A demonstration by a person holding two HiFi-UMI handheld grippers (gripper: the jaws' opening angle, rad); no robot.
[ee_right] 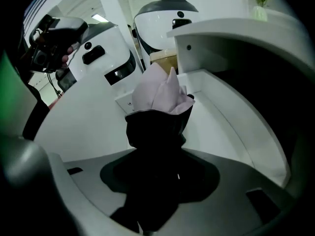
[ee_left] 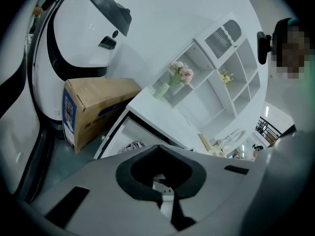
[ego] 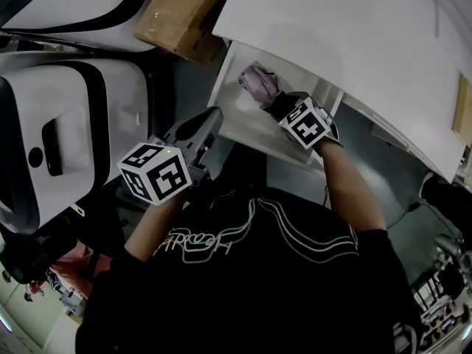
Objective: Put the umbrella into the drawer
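Note:
The umbrella [ego: 258,82] is folded, pale pink with a black sleeve. Its pink end hangs inside the open white drawer [ego: 237,116] under the cabinet top. My right gripper [ego: 279,103] reaches down into the drawer and is shut on the black sleeve. In the right gripper view the umbrella [ee_right: 157,95] stands up from between the jaws of the right gripper [ee_right: 156,186], over the drawer's floor [ee_right: 226,122]. My left gripper [ego: 210,118] hovers just left of the drawer's front corner, its jaws together and empty. The left gripper [ee_left: 170,208] looks at the drawer [ee_left: 115,136] from outside.
A cardboard box [ego: 181,13] stands on the floor left of the drawer. Big white rounded machines with black trim [ego: 66,131] fill the left side. The white cabinet top [ego: 354,50] overhangs the drawer. White shelves with flower vases [ee_left: 179,75] stand behind.

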